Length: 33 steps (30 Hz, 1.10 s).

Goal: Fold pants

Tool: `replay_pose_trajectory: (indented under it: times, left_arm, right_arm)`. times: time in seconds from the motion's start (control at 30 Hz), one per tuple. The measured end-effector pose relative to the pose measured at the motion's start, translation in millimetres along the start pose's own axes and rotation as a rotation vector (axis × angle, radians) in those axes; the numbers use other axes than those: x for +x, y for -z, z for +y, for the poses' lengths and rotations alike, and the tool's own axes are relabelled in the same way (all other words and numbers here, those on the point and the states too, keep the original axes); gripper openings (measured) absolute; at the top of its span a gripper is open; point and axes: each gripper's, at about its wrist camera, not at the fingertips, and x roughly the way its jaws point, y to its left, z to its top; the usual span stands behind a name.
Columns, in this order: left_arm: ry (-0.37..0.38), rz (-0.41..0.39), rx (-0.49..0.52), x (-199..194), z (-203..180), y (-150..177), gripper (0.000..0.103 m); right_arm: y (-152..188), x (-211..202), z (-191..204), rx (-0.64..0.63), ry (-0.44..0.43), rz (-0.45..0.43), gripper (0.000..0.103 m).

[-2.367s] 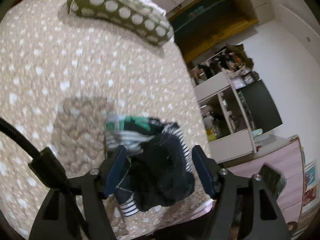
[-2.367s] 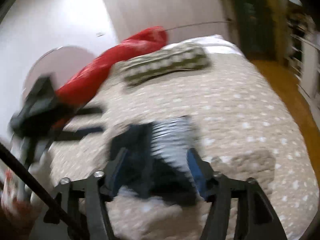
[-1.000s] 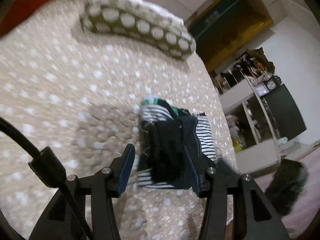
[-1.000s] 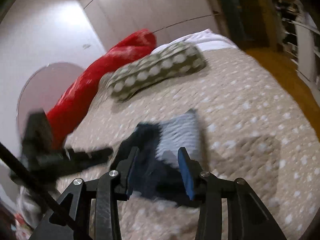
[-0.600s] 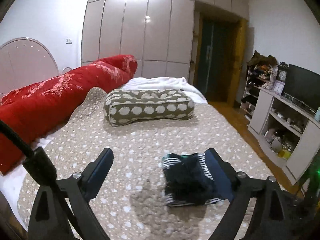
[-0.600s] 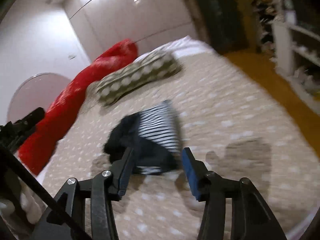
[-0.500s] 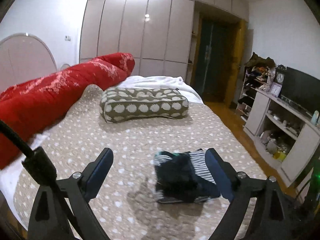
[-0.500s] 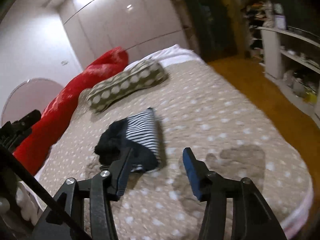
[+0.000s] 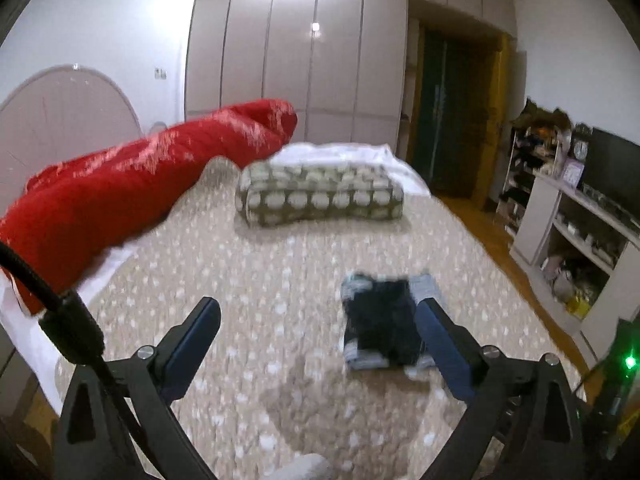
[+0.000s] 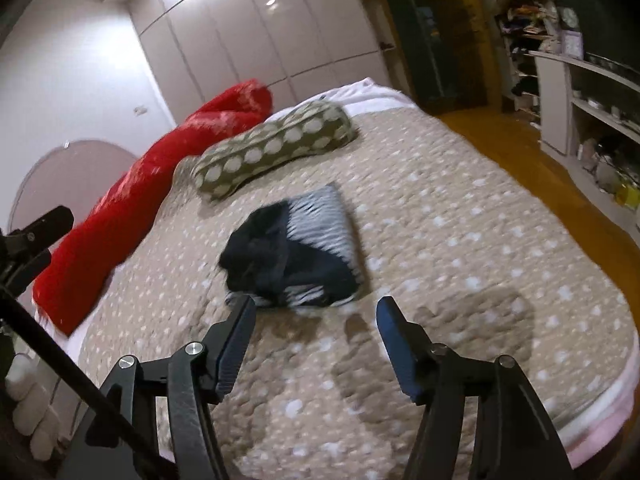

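The pants (image 9: 382,322) lie folded into a small dark navy and striped bundle on the beige spotted bedspread (image 9: 280,272); they also show in the right wrist view (image 10: 294,258). My left gripper (image 9: 320,324) is open and empty, raised above the bed, with the bundle just beyond its right finger. My right gripper (image 10: 316,316) is open and empty, held above the bed just short of the bundle. Neither gripper touches the pants.
A green polka-dot pillow (image 9: 320,198) lies further up the bed, and a rolled red quilt (image 9: 120,184) runs along the left side. White shelves (image 9: 576,240) stand right of the bed across a wooden floor (image 10: 532,168). Wardrobe doors (image 9: 296,64) fill the far wall.
Both grippers have pulled back and up from the folded pants and opened wide. The bundle lies where it was on the bed.
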Motion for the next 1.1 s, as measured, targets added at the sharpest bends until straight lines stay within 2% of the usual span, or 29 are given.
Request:
replay_pose_trajectory:
  times: [0.13,0.27,0.4,0.6,1.1]
  left_arm:
    - [-0.035,0.071,0.046,7.2,-3.9,21.3,0.098]
    - [-0.040,0.121,0.042,9.5,-7.8,31.1,0.098]
    - [-0.064,0.134,0.035,10.5,-6.4,33.0,0.098]
    - [-0.069,0.166,0.021,21.2,0.9,37.5,0.098]
    - [-0.071,0.212,-0.022,31.0,13.0,48.6,0.098]
  right_arm:
    - [12.9,8.5,18.0,-0.060,-0.001,0.026,0.067]
    - [17.4,2.8,23.2,-0.077,0.019,0.017,0.070]
    - [19.4,-6.5,22.3,-0.075,0.051,-0.009,0.076]
    - [25.5,1.7,26.1,-0.115,0.087,0.015,0.076]
    - [34.1,10.3,36.8,-0.161,0.100,0.039,0.079]
